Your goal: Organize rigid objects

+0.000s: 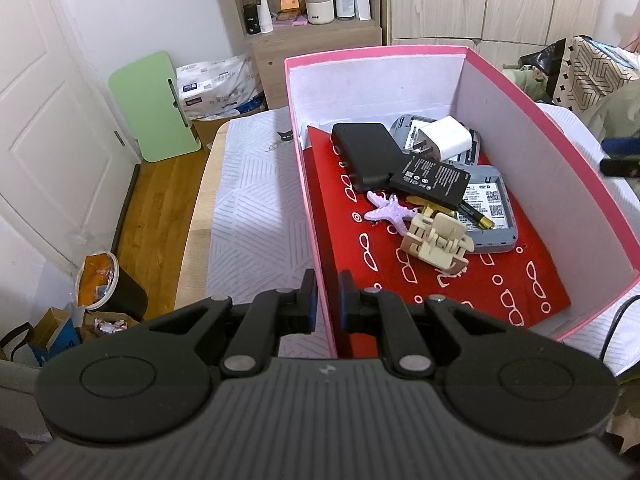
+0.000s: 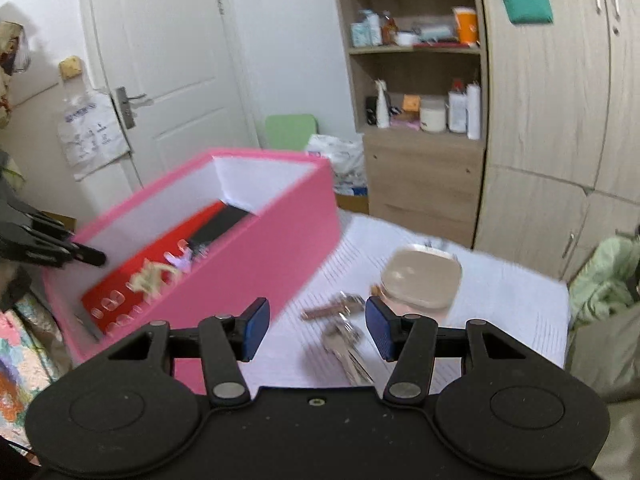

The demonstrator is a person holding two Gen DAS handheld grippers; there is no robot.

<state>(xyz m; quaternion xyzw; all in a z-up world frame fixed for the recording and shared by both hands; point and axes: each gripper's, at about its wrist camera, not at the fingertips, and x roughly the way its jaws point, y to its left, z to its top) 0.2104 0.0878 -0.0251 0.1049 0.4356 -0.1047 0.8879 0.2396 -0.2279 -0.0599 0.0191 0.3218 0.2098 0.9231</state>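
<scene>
Pink box (image 1: pixel 532 128): left gripper (image 1: pixel 328 300) clamped on its near wall.
Right gripper (image 2: pixel 316 328): fingers spread, empty, above keys (image 2: pixel 344 344).

Pink box (image 1: pixel 576 168) with white inner walls, open-topped, upright on the patterned white cover, floored with a red sheet (image 1: pixel 460 280) printed with white glasses. Heaped toward its 12 o'clock end: black power bank (image 1: pixel 364 156), white charger cube (image 1: pixel 448 138), flat black battery (image 1: pixel 434 180) over two grey routers (image 1: pixel 492 216), with lilac starfish clip (image 1: pixel 386 210) and beige claw clip (image 1: pixel 436 242) nearer 6. Outside, at the box's 3 o'clock: beige rounded-square case (image 2: pixel 420 278), blurred, with metal keys (image 2: pixel 344 340) just beside it at 7.
</scene>
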